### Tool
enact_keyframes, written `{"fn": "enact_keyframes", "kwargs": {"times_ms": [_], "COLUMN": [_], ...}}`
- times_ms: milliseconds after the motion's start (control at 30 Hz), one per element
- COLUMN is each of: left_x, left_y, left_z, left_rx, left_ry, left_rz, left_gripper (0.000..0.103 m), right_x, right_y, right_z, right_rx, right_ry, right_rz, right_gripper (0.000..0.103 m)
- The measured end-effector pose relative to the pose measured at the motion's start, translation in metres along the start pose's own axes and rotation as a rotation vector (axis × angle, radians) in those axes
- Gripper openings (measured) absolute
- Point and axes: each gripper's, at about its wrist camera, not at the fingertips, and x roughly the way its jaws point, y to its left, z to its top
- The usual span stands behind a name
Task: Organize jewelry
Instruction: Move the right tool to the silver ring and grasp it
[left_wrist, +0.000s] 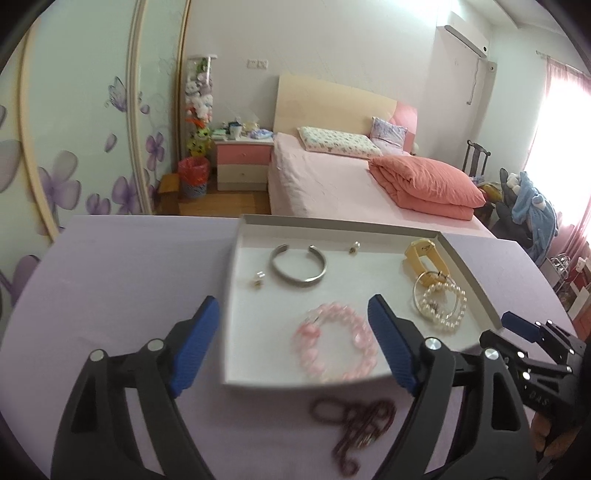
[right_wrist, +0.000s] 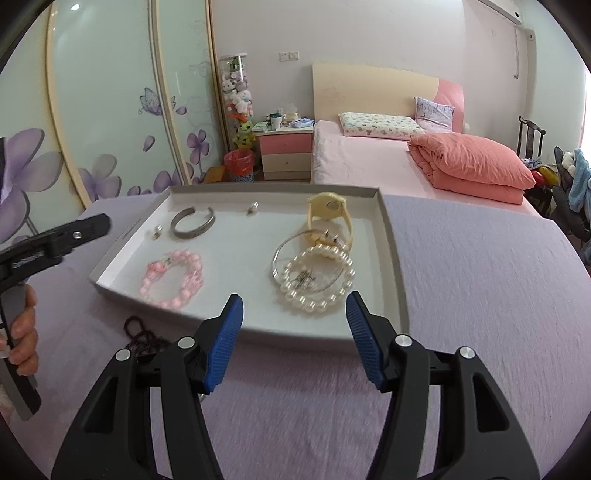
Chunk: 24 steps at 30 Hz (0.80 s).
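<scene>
Going left to right in my white tray (right_wrist: 391, 266), I count a small earring (right_wrist: 158, 232), the silver cuff (right_wrist: 192, 222), the pink bead bracelet (right_wrist: 171, 278), a second earring (right_wrist: 253, 208), then the pearl bracelet (right_wrist: 317, 280) and the yellow watch (right_wrist: 328, 218) on the right. Only the dark red bead string (left_wrist: 354, 424) is left on the lavender cloth (right_wrist: 480, 295), just near of the tray's near edge. My left gripper (left_wrist: 291, 339) hangs tilted down over that near edge, jaws spread and empty, while my right gripper (right_wrist: 293, 332), jaws also apart with nothing between them, angles down toward the pearls.
</scene>
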Motion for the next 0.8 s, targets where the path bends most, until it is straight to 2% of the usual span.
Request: {"fn": "enact_keyframes", "kwargs": {"times_ms": [333,500,567,800], "left_x": [-0.058,-0.076,-0.084,-0.098], "left_y": [0.022,0.029,0.031,0.036], "left_z": [-0.049,-0.063,-0.067,-0.082], "left_rx": [0.018,-0.002,-0.01,-0.01], "left_ry": [-0.021,-0.018,-0.022,-0.033], "left_rz": [0.009,-0.013,-0.023,-0.029], "left_gripper": [0.086,0.088,0.088,0.088], "right_x": [-0.008,-0.011,-0.009,-0.003], "right_y": [0.027,0.04,0.045,0.057], "right_z": [-0.04,-0.053,-0.057,-0.067], "right_rx": [-0.027,-0.041,-0.047,-0.07], "right_ry": [0.076,0.113,0.131,0.17], "right_rz": [0.071,0.105,0.114,0.107], "right_gripper": [0.058,0.054,0.047,0.043]}}
